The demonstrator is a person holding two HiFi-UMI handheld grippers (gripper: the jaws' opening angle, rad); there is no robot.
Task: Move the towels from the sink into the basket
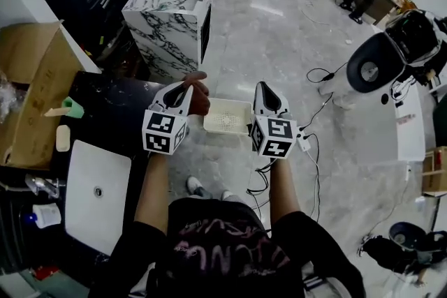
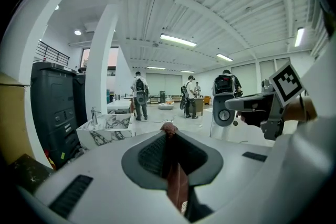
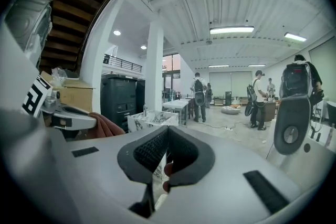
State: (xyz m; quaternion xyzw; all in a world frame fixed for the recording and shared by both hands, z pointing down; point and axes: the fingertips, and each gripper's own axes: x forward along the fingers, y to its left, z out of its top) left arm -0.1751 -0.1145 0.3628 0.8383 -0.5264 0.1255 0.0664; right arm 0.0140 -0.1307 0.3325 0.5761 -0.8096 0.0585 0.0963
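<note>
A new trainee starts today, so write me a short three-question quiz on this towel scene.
1. True or false: the left gripper is empty.
2. Fill in: seen from the head view, the white sink lies on the person's ____ side.
3. Where does the white basket stand? A) on a shelf B) on the floor in front of the person C) inside the sink

Key: 1 false, its jaws are shut on a brown towel. 2 left. 3 B.
</note>
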